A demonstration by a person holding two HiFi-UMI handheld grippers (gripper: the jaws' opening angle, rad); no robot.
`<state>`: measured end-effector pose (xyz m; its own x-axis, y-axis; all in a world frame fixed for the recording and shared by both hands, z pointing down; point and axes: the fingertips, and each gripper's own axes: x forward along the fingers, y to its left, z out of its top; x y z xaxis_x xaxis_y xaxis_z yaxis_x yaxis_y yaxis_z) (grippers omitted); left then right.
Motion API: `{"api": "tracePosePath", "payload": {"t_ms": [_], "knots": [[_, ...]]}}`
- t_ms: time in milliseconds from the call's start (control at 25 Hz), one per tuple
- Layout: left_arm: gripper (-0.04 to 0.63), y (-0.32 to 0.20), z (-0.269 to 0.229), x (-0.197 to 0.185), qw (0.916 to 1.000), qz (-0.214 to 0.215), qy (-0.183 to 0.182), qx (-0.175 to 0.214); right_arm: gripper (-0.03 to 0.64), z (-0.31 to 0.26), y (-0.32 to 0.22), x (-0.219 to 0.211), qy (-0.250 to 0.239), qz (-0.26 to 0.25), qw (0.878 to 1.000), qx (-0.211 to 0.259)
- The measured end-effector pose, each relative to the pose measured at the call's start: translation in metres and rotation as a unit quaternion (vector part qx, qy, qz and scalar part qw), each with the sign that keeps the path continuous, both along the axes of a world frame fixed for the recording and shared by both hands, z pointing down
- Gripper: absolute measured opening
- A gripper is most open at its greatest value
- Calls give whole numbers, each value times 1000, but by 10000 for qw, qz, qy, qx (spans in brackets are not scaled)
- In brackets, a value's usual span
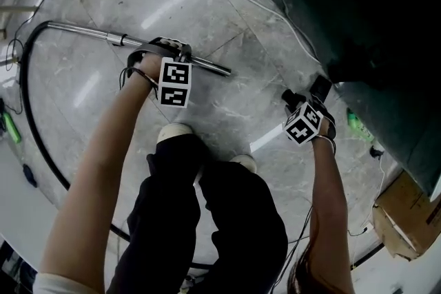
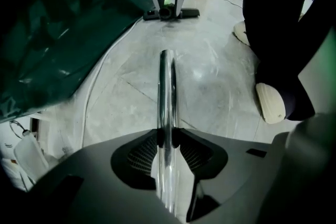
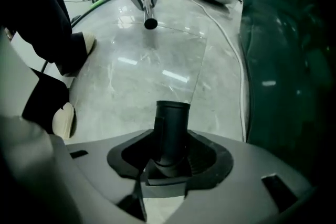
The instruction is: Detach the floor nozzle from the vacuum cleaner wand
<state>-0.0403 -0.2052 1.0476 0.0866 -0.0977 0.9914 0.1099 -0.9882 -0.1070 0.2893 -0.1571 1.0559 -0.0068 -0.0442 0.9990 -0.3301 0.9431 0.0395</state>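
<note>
The chrome vacuum wand [image 1: 83, 29] lies slanted over the marble floor, and its open end [image 1: 226, 71] is bare. My left gripper [image 1: 172, 53] is shut on the wand near that end. In the left gripper view the wand [image 2: 167, 92] runs out between the jaws. My right gripper [image 1: 304, 105] is shut on the black floor nozzle [image 1: 320, 87], gripping it by its round neck [image 3: 171, 131]. The nozzle is apart from the wand, with a stretch of floor between them. From the left gripper view the nozzle [image 2: 171, 13] sits far off under the right gripper.
A black hose [image 1: 25, 107] curves from the wand's far end round the left. A dark green cover [image 1: 358, 3] fills the upper right, with a white cable [image 1: 275, 7] beside it. The person's shoes [image 1: 176, 131] stand between the grippers. A cardboard box [image 1: 406, 210] is at the lower right.
</note>
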Motion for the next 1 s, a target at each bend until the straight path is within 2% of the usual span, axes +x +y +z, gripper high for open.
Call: {"api": "tracePosePath", "payload": {"t_ms": [120, 240, 360, 440, 480, 560, 600, 640, 680, 720, 840, 880, 920, 1000], "knots": [[141, 14, -4, 26, 9989, -91, 463, -49, 200, -4, 2, -28, -444, 127, 9989, 118], [199, 32, -16, 49, 9953, -378, 758, -468, 246, -18, 3, -58, -891, 367, 9953, 88], [205, 43, -41, 73, 9902, -574, 1135, -577, 250, -39, 5, -77, -1224, 682, 9900, 182], [204, 44, -61, 87, 9831, -915, 1477, -575, 250, -60, -1, -88, -1570, 1133, 9802, 418], [202, 43, -72, 94, 9774, -1130, 1691, -581, 249, -72, -6, -93, -1808, 1451, 9712, 556], [197, 37, -97, 106, 9599, -1655, 2203, -524, 247, -101, -15, -103, -2371, 2201, 9429, 792], [149, 31, -111, 111, 9482, -1953, 2462, -461, 239, -116, -21, -107, -2631, 2567, 9253, 930], [87, 26, -125, 115, 9364, -2223, 2686, -410, 179, -131, -27, -110, -2837, 2891, 9076, 1108], [27, 21, -137, 119, 9264, -2420, 2859, -386, 75, -146, -33, -112, -2990, 3166, 8907, 1302], [11, 17, -149, 122, 9195, -2532, 2981, -379, 40, -160, -38, -114, -3117, 3396, 8752, 1468], [9, 9, -185, 130, 9038, -2699, 3305, -321, 16, -200, -44, -122, -3451, 3860, 8378, 1732], [9, 5, -201, 132, 8927, -2839, 3489, -284, 15, -214, -45, -125, -3565, 3981, 8262, 1785], [10, 0, -218, 133, 8766, -3043, 3718, -262, 15, -229, -46, -127, -3683, 4100, 8139, 1840], [9, -10, -256, 134, 8372, -3498, 4196, -260, 15, -261, -49, -129, -3877, 4290, 7912, 1991]]}}
